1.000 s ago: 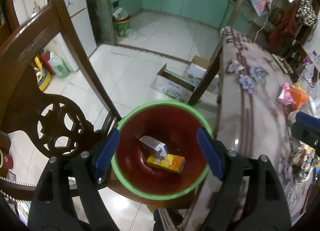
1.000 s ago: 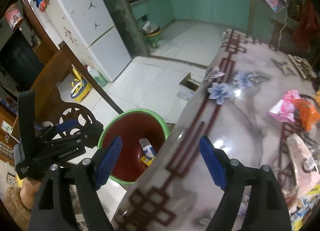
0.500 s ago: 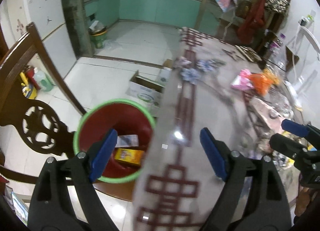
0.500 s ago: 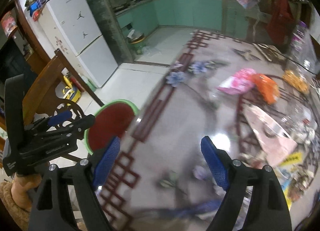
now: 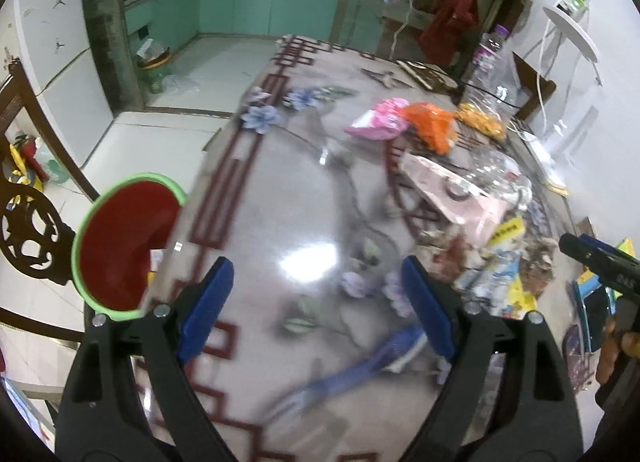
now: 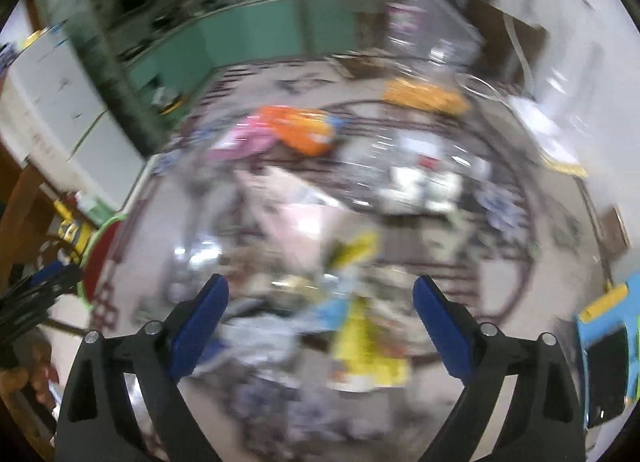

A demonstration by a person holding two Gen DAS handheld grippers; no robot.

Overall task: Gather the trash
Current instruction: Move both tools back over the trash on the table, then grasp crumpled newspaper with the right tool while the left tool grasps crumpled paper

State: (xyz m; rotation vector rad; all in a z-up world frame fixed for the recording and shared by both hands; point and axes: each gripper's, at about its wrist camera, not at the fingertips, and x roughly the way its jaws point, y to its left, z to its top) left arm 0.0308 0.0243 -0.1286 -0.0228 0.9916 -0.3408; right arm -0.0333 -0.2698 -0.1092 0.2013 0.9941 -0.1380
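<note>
A red basin [image 5: 120,238] with a green rim stands beside the table's left edge; it shows again, blurred, in the right wrist view [image 6: 100,262]. My left gripper [image 5: 318,294] hangs open over the glossy patterned table [image 5: 280,190] with nothing between its blue pads. Loose wrappers lie heaped on the table's right side: a pink packet [image 5: 380,124], an orange bag [image 5: 430,124] and yellow and blue scraps [image 5: 504,274]. My right gripper [image 6: 320,302] hovers above that heap, its jaws opening and empty. A yellow wrapper [image 6: 366,346] lies between and below its pads. This view is badly blurred.
A carved wooden chair [image 5: 24,222] stands left of the basin. A clear plastic bottle [image 5: 486,62] and a pale pink paper [image 5: 452,190] sit further back on the table. A blue stick-like item [image 5: 360,366] lies near the front edge. Tiled floor [image 5: 180,110] and teal cabinets lie beyond.
Both grippers have swung right, away from the basin and over the table. The basin has slid to the left edge of both views. The right jaws stand wider than before.
</note>
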